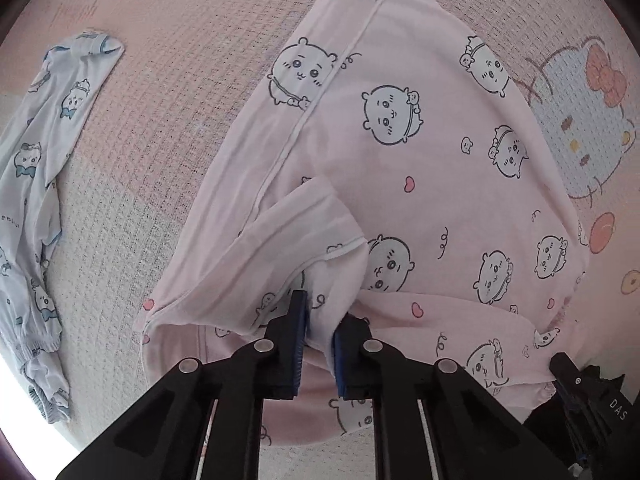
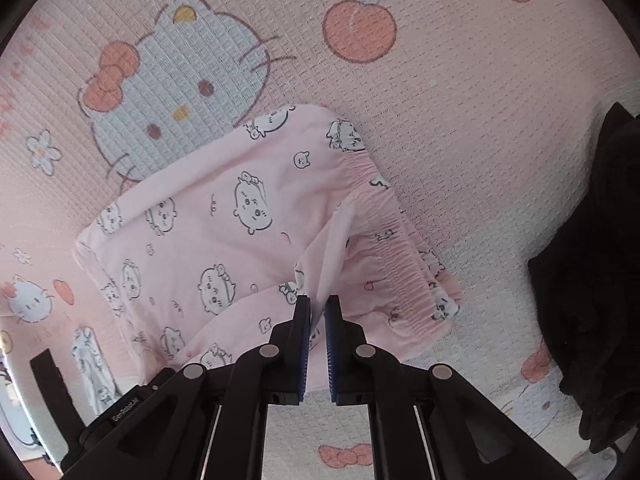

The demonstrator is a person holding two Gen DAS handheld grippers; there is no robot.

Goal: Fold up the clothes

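Pink pyjama trousers [image 1: 400,168] printed with cartoon faces lie spread on a pink cartoon-cat blanket [image 1: 180,60]. In the left wrist view my left gripper [image 1: 322,312] is shut on a pinched-up fold of their near edge. The right wrist view shows the same pink trousers [image 2: 208,232] with the gathered elastic waistband [image 2: 396,248] at the right. My right gripper [image 2: 318,304] is shut on a raised fold of the cloth beside that waistband. The other gripper's black body [image 1: 588,396] shows at the lower right of the left wrist view.
A pale blue printed garment [image 1: 36,184] lies crumpled at the far left of the blanket. A dark cloth [image 2: 592,280] lies heaped at the right edge of the right wrist view. Bare blanket [image 2: 460,92] stretches beyond the waistband.
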